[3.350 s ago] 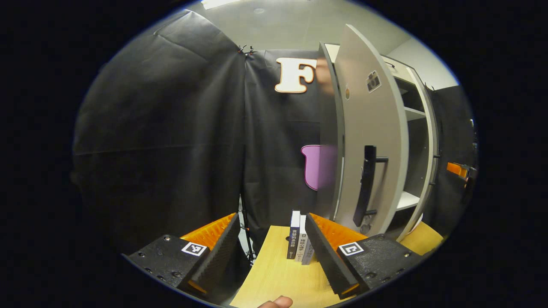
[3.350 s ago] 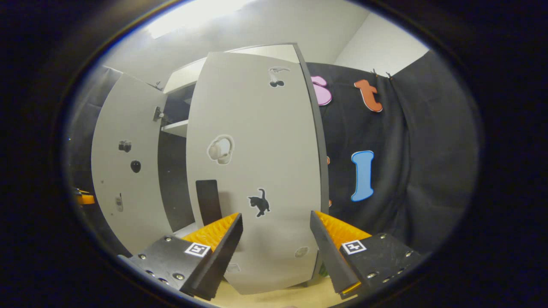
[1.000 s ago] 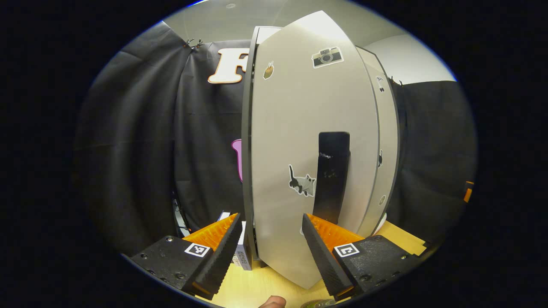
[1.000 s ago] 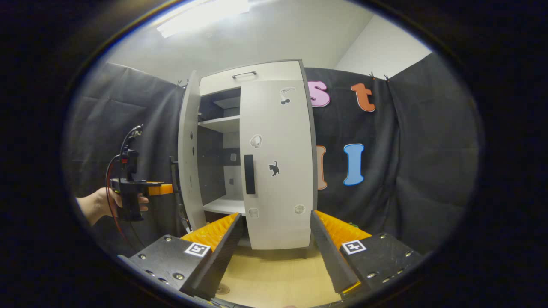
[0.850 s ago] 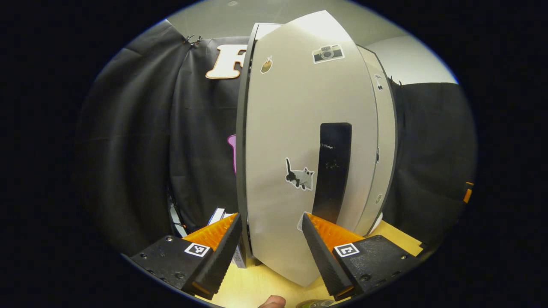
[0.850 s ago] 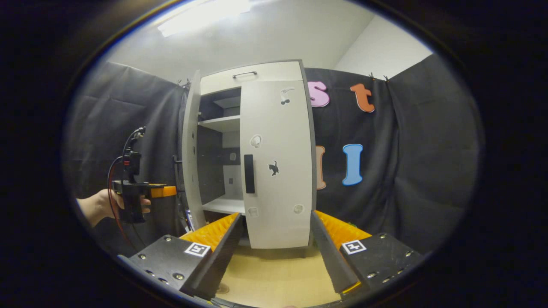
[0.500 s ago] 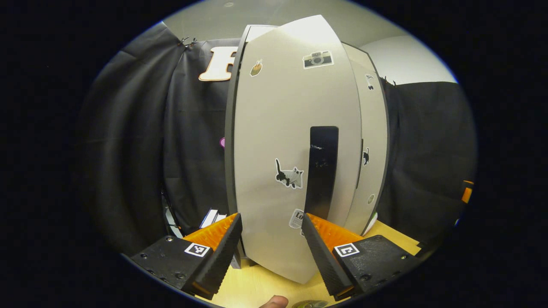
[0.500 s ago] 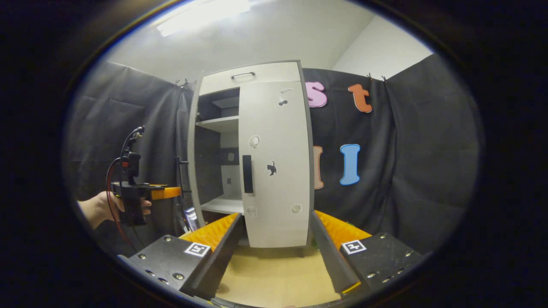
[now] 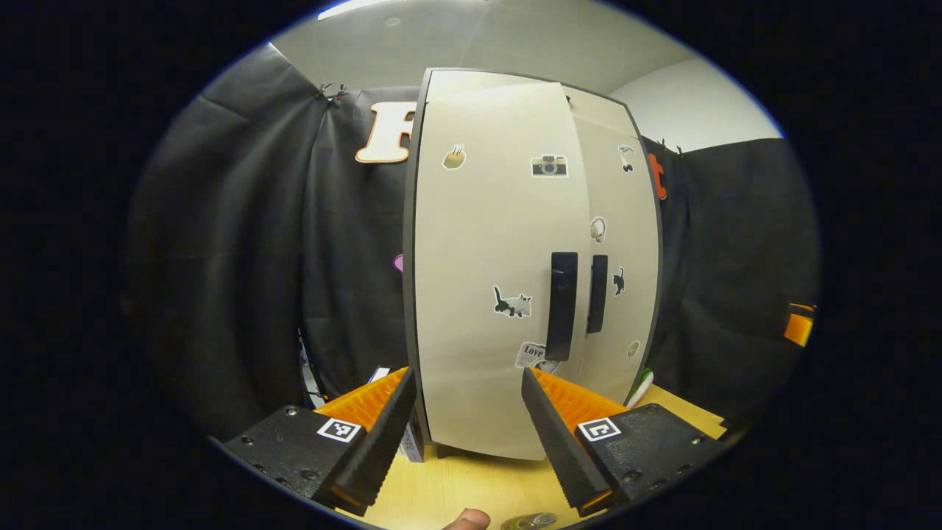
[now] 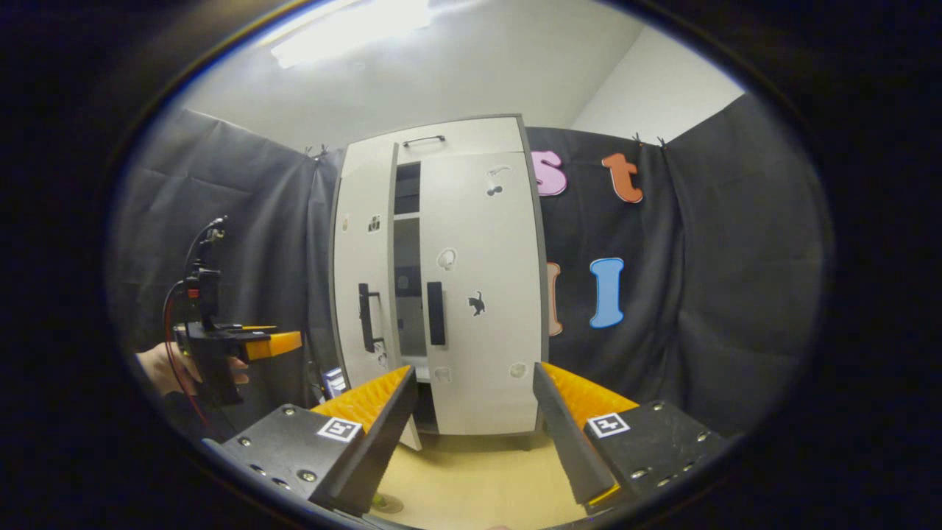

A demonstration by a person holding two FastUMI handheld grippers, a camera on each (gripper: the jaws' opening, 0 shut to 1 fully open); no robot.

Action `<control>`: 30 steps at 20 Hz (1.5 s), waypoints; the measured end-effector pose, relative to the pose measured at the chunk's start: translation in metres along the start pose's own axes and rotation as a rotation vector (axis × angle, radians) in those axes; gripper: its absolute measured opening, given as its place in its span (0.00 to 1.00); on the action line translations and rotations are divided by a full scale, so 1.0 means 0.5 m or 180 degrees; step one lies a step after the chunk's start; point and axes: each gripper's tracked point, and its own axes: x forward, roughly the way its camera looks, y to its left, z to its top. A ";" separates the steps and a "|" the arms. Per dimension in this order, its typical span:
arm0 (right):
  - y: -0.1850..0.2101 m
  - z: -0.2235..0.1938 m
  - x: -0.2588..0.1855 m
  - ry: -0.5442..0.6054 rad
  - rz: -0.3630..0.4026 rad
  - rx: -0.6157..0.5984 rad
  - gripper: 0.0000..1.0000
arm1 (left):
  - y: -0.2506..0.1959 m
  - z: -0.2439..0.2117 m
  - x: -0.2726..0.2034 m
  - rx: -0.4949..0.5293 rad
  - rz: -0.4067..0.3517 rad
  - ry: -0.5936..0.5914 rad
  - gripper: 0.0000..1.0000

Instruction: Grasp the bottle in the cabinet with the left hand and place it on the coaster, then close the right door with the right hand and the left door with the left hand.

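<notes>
Left gripper (image 9: 465,412) hanging with jaws apart, gripping nothing, facing the left door (image 9: 486,280) of the cabinet (image 10: 441,140), not touching it. Right gripper (image 10: 475,412) likewise spread and empty, well back from the right door (image 10: 482,294). Right door lying shut; left door standing slightly ajar, a dark gap showing between them. Bottle (image 9: 531,522) barely peeking at the near edge of the wooden table (image 10: 478,471). Books (image 9: 410,442) standing at the cabinet's left foot.

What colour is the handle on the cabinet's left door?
Black. The handle on the pale grey left door shows best in the left gripper view.
</notes>
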 end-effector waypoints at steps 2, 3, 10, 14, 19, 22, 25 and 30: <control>0.006 0.012 0.007 -0.0028 -0.0009 0.0036 0.96 | -0.006 0.024 -0.024 -0.0009 0.0036 -0.0080 0.92; 0.011 0.018 0.008 -0.0058 -0.0005 0.0057 0.96 | -0.012 0.034 -0.035 -0.0008 0.0038 -0.0098 0.90; 0.030 0.066 0.003 -0.0207 0.0006 0.0107 0.96 | -0.044 0.082 -0.109 0.0065 0.0159 -0.0225 0.93; 0.023 0.066 0.008 -0.0202 -0.0031 0.0070 0.96 | -0.077 0.098 -0.141 0.0025 0.0115 -0.0190 0.93; 0.017 0.073 0.016 -0.0246 -0.0084 -0.0029 0.96 | -0.104 0.082 -0.135 0.0122 0.0058 -0.0161 0.92; 0.035 0.093 0.025 -0.0377 0.0034 0.0019 0.95 | -0.109 0.064 -0.126 0.0102 0.0025 -0.0094 0.93; 0.039 0.104 0.036 -0.0461 0.0057 -0.0045 0.96 | -0.106 0.055 -0.114 0.0089 0.0017 -0.0090 0.93; 0.042 0.092 0.057 -0.0435 0.0047 -0.0101 0.93 | -0.108 0.048 -0.081 0.0062 -0.0052 -0.0098 0.93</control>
